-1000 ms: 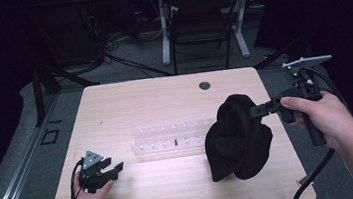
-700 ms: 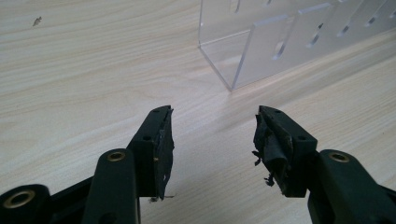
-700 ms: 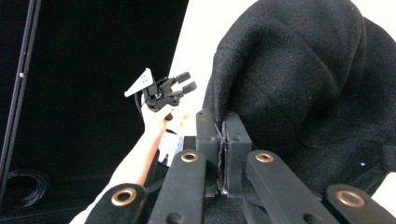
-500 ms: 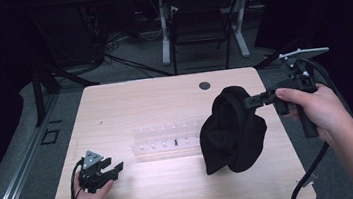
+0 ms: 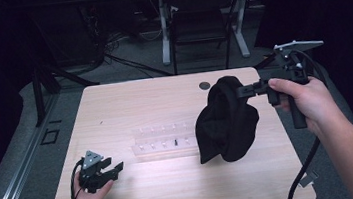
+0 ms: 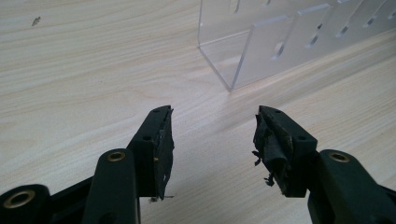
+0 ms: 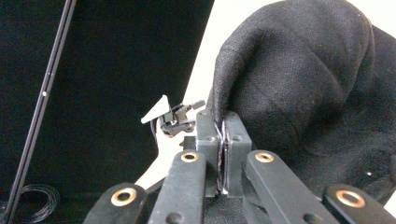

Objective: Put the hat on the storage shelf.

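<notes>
1. Counted from left to right: one left gripper (image 5: 103, 172), one clear rack (image 5: 165, 140), one black cloth (image 5: 226, 121), one right gripper (image 5: 245, 90). All are on or over one wooden table (image 5: 129, 102).
2. The left gripper rests low at the near left part of the table, held by the left hand (image 5: 89, 197). In the left gripper view its jaws stand apart, released, with only bare wood between them.
3. Ahead of the left gripper and a little to its right stands the end wall of the rack (image 6: 243, 51). It is near, but not touching the jaws.
4. The rack is an open container of clear plastic with rows of slots. One small dark piece (image 5: 176, 142) shows inside it; I cannot tell what it is.
5. The right gripper, held by the right hand (image 5: 303, 100), is clenched on a fold of the cloth (image 7: 299, 88). The cloth hangs down from the jaws, to the right of the rack. I cannot tell if its low end touches the table.
6. Free room: the far part of the table is bare except for one small dark round spot (image 5: 204, 84), and the near edge is bare between the two grippers.
</notes>
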Action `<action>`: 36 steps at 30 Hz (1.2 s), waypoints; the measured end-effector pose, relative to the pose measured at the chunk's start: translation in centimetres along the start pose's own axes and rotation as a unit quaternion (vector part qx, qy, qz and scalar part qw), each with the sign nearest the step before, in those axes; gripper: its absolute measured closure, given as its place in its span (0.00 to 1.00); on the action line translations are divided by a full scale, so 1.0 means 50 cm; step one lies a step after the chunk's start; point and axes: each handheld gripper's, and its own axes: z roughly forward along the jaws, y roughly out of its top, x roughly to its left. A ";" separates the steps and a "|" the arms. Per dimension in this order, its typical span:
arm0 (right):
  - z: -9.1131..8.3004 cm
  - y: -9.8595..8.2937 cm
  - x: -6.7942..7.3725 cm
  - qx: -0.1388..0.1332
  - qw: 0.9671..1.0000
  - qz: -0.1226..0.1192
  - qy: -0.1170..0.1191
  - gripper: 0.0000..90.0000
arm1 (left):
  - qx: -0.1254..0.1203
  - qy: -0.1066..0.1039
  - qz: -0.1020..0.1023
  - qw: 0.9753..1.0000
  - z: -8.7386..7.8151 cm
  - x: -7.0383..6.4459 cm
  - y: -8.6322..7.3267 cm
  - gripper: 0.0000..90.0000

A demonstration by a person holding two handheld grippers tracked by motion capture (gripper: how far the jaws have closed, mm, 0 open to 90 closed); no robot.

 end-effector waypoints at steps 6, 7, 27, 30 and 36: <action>0.010 0.014 0.002 -0.011 1.000 -0.002 0.008 0.98 | -0.002 -0.001 0.001 1.000 0.000 -0.001 0.000 0.51; 0.012 0.016 0.003 -0.013 1.000 -0.003 0.009 0.98 | -0.003 -0.001 -0.001 1.000 0.000 -0.001 0.000 0.51; 0.079 0.064 0.003 -0.040 0.999 -0.004 0.021 0.98 | -0.002 -0.002 -0.001 1.000 0.002 0.002 0.001 0.51; 0.089 0.072 0.003 -0.041 0.999 -0.005 0.026 0.98 | -0.002 -0.002 -0.001 1.000 0.002 0.002 0.001 0.51; 0.113 0.085 0.002 -0.042 0.999 -0.004 0.026 0.98 | -0.002 -0.003 0.000 1.000 0.004 0.001 0.001 0.51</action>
